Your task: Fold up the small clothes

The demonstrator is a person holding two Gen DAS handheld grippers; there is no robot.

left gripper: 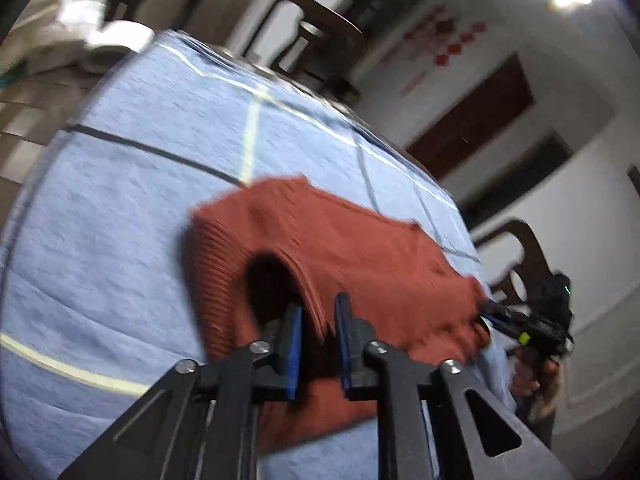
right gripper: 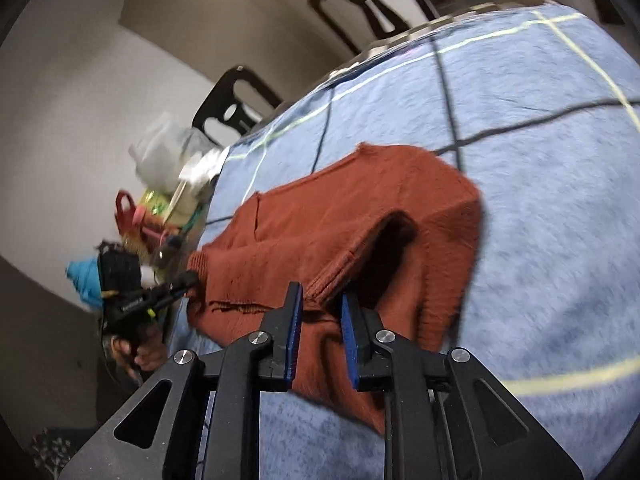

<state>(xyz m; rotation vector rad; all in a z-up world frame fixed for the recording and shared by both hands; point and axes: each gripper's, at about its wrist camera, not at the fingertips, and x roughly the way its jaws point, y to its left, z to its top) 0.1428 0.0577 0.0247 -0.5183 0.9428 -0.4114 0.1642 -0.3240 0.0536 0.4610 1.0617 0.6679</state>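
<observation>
A small rust-red knitted sweater (left gripper: 352,248) lies partly lifted on a blue checked tablecloth (left gripper: 120,208). My left gripper (left gripper: 319,312) is shut on the ribbed edge of the sweater and holds it up off the cloth. My right gripper (right gripper: 318,300) is shut on another ribbed edge of the same sweater (right gripper: 360,208), also raised. The right gripper shows in the left wrist view at the far side of the sweater (left gripper: 520,324), and the left gripper shows in the right wrist view (right gripper: 152,300). Both views are motion blurred.
Dark wooden chairs (left gripper: 316,36) (right gripper: 236,108) stand around the table. A clutter of bags and small items (right gripper: 168,200) sits off the table's edge. The tablecloth (right gripper: 540,140) reaches well beyond the sweater.
</observation>
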